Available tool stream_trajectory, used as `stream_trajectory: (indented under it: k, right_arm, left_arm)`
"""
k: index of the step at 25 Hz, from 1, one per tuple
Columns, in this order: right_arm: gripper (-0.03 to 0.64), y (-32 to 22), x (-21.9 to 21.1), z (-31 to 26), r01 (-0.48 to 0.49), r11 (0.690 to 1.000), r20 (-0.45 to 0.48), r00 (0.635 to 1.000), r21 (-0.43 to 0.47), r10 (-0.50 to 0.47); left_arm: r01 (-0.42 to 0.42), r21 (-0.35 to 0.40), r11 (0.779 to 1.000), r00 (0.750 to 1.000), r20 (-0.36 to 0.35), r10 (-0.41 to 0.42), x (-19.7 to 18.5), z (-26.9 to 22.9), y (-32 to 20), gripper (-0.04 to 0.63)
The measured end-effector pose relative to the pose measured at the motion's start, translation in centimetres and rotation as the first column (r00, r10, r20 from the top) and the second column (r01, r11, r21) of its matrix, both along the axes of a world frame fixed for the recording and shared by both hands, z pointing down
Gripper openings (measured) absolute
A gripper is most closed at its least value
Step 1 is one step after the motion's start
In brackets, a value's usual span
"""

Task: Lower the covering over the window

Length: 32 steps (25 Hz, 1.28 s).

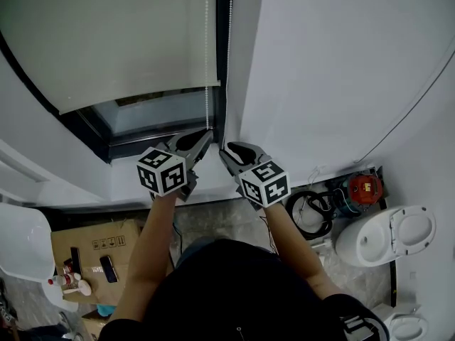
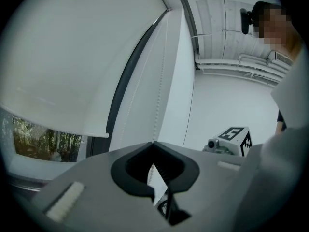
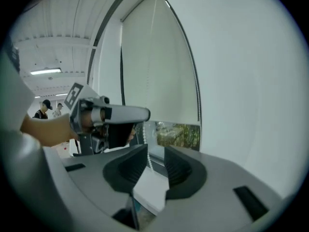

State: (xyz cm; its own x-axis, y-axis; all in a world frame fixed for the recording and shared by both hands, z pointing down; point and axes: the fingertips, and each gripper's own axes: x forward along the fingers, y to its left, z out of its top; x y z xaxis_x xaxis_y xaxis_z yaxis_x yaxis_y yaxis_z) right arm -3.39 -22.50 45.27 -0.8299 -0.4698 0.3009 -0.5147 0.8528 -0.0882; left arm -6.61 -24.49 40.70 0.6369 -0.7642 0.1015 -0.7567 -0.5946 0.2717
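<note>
One roller blind (image 1: 106, 41) covers the upper window (image 1: 153, 112); the bottom strip is bare. It looks like light, soft fabric. Pull it by the thin, slippery bead chain (image 1: 207, 55) at its right edge, which has two strands. Left gripper (image 1: 201, 139) is clamped on one strand. Right gripper (image 1: 229, 153) has its jaws apart, a strand between them, not pinched.

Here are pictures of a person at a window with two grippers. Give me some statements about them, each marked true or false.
1. The blind covers the whole window. False: glass shows below it.
2. The left gripper is shut on the chain. True.
3. The right gripper has its jaws together. False: they stand apart.
4. A toilet stands on the floor at the right of the head view. True.
</note>
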Motion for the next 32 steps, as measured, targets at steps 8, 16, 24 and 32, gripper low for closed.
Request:
stream_trajectory:
  k: [8, 16, 24, 32]
  right_arm:
    - [0.072, -0.4, 2.0, -6.6, -0.135, 0.964, 0.057, 0.99, 0.23, 0.125]
    - [0.012, -0.6, 3.5, -8.9, -0.232, 0.932, 0.12, 0.971, 0.278, 0.206]
    - [0.012, -0.7, 4.0, -8.0, -0.251, 0.934, 0.125, 0.966, 0.254, 0.226]
    - [0.012, -1.4, 5.2, -9.7, -0.314, 0.903, 0.167, 0.947, 0.294, 0.275]
  left_arm:
    - [0.051, 0.023, 0.998, 0.999, -0.006, -0.051, -0.9, 0.1, -0.3, 0.012]
    - [0.191, 0.074, 0.979, 0.981, 0.019, -0.193, -2.5, 0.6, -0.6, 0.014]
    - [0.307, -0.061, 0.95, 0.948, 0.11, -0.3, -3.6, 7.6, 2.0, 0.016]
    - [0.45, 0.184, 0.874, 0.87, 0.132, -0.475, -6.7, -2.4, 3.1, 0.011]
